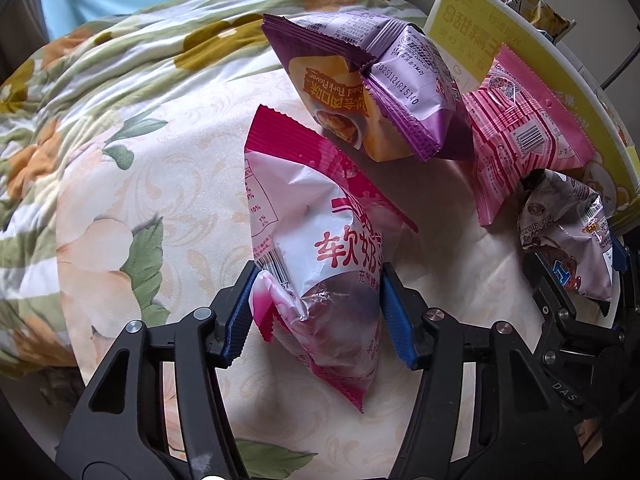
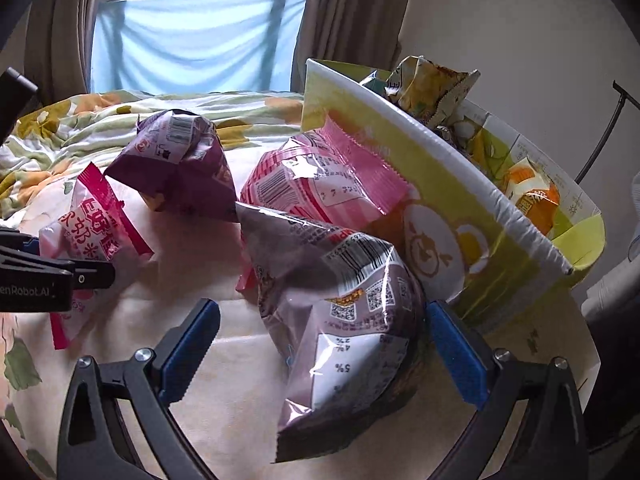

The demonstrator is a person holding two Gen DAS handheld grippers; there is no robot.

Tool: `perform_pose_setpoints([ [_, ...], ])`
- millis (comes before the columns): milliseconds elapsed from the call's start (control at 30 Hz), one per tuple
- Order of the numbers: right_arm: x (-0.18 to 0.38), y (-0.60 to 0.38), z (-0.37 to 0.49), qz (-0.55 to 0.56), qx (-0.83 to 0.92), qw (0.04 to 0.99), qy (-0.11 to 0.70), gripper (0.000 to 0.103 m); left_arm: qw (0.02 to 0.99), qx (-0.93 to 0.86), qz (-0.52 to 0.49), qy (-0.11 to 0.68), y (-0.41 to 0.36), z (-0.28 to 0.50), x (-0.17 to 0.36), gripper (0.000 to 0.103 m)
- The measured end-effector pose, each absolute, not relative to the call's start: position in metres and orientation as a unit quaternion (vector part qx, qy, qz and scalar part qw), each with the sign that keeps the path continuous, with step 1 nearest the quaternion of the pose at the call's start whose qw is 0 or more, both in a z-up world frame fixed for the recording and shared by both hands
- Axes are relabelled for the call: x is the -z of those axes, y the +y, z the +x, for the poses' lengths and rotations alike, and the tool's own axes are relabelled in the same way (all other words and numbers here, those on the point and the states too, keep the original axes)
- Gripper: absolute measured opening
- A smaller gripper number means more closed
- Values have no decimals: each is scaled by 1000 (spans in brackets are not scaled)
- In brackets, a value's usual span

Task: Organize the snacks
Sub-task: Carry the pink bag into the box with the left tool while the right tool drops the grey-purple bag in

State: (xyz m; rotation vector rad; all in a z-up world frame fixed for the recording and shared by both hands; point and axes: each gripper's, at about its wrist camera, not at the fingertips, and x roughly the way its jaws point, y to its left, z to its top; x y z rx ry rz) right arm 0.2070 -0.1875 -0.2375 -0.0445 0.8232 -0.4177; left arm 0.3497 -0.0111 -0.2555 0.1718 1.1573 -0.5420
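A red-and-white snack packet (image 1: 320, 240) stands on the cream floral cloth (image 1: 160, 200). My left gripper (image 1: 318, 312) is shut on its lower part, both blue pads pressing its sides. The same packet (image 2: 96, 224) shows at the left of the right wrist view, beside a black finger (image 2: 92, 274) of the left gripper. A mauve packet (image 2: 344, 312) lies between the jaws of my right gripper (image 2: 324, 344). The right pad touches it and the left pad stands apart, so this gripper is open. That packet (image 1: 568, 236) also appears at the right edge of the left wrist view.
A purple packet (image 1: 360, 80) and a pink striped packet (image 1: 516, 132) lie behind, leaning near a yellow-green carton (image 2: 440, 208) on the right that holds several snack packets (image 2: 432, 88). A rumpled floral quilt (image 1: 100, 80) fills the far left. A blue cloth (image 2: 192, 40) hangs below the window.
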Motion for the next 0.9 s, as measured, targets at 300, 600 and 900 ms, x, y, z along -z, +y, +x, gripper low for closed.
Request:
perform_pose_setpoints([
  [300,246,-186,210,-40,224,883,410,86,800,247,76,542,-10,338,252,52],
  [600,243,-201,200,-3,216,883,417,56,800,243,73,544,-8,340,252,52],
  [900,221,-212,190,19,191,890,413,52,804,237,66,541,-6,332,243,52],
])
